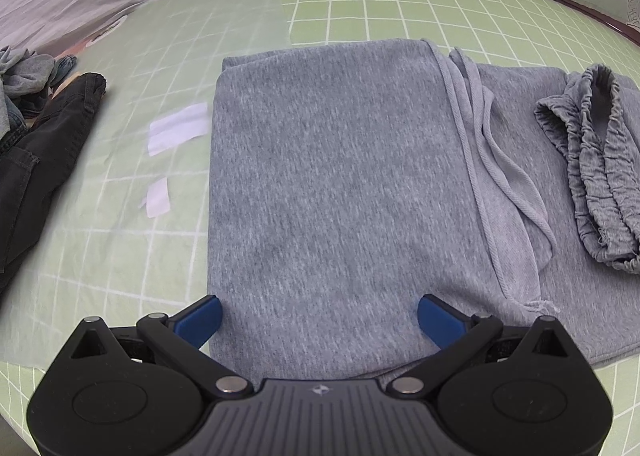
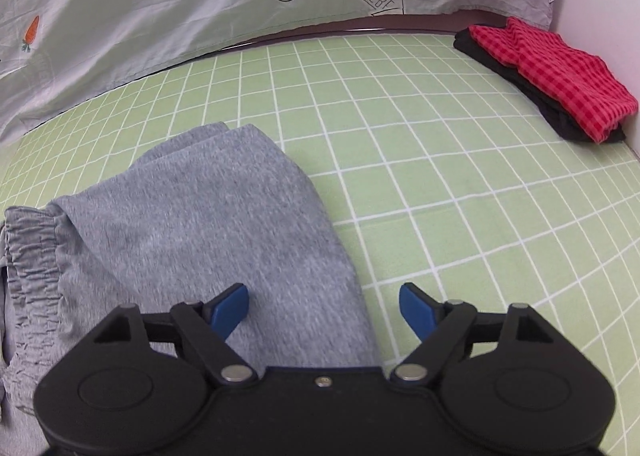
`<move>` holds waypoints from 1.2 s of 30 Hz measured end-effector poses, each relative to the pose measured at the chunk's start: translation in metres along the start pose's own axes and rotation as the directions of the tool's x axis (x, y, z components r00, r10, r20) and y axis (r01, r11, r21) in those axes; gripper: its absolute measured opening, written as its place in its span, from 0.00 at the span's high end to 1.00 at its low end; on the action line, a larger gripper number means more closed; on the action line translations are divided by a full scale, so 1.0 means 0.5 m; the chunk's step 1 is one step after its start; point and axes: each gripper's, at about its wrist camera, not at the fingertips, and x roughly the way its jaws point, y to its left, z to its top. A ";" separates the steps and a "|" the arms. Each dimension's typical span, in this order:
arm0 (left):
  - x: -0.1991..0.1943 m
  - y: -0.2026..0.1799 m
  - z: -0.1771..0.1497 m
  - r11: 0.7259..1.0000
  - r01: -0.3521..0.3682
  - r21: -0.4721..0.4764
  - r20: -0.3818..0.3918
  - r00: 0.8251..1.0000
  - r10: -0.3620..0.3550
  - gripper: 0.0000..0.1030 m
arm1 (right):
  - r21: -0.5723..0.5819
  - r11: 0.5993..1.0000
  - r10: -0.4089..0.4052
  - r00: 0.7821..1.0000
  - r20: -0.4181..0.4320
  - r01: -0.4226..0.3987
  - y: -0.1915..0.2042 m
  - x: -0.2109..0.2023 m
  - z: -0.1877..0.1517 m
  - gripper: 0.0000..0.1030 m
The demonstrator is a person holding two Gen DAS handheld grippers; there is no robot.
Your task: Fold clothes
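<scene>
The grey sweatpants (image 1: 340,184) lie partly folded on the green checked sheet (image 1: 360,4), waistband (image 1: 592,160) at three o'clock; more folds likely remain. Left gripper (image 1: 319,320) and right gripper (image 2: 323,310) hover above them, jaws wide, holding nothing. Only the left view shows the dark pile (image 1: 36,160) at nine o'clock; only the right shows folded red cloth (image 2: 560,76) at two o'clock.

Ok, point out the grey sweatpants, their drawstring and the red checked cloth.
grey sweatpants (image 1: 328,176), left wrist view, folded top panel.
drawstring (image 1: 490,132), left wrist view, mid-cord.
red checked cloth (image 2: 560,76), right wrist view, top face.
</scene>
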 end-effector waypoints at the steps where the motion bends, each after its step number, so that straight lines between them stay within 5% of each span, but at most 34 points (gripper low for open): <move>1: 0.001 -0.003 0.001 1.000 -0.006 0.002 0.000 1.000 0.006 0.00 | 0.009 1.000 0.014 1.000 0.001 -0.014 -0.003 0.001 -0.001 0.26; 4: 0.001 -0.007 0.004 1.000 -0.015 -0.001 -0.002 1.000 0.015 0.00 | -0.012 0.999 0.041 0.999 0.012 -0.040 -0.003 0.000 0.000 0.40; 9: 0.000 -0.011 0.008 1.000 -0.026 -0.009 -0.004 1.000 0.025 0.00 | -0.011 0.994 0.104 0.995 0.006 -0.104 -0.005 -0.003 0.011 0.88; 15: -0.002 -0.009 0.004 0.999 -0.025 -0.025 0.001 1.000 0.025 0.00 | 0.015 0.986 0.163 0.986 0.034 -0.164 -0.004 -0.037 0.023 0.93; 21: -0.021 -0.002 -0.011 0.999 -0.002 -0.034 0.024 1.000 0.003 0.00 | -0.035 0.956 0.292 0.953 0.082 -0.290 0.069 -0.098 0.043 0.93; 26: -0.039 0.010 -0.024 0.999 0.010 -0.036 0.053 0.999 -0.008 0.00 | 0.010 0.874 0.485 0.874 0.016 -0.485 0.178 -0.092 0.034 0.93; 31: -0.053 0.035 -0.040 0.998 0.003 -0.063 0.068 0.998 0.002 0.00 | 0.271 0.739 0.666 0.728 -0.160 -0.617 0.267 0.000 -0.022 0.95; 36: -0.061 0.059 -0.054 0.996 -0.001 -0.089 0.075 0.997 0.008 0.00 | 0.238 0.773 0.634 0.721 -0.280 -0.587 0.330 0.029 -0.084 0.99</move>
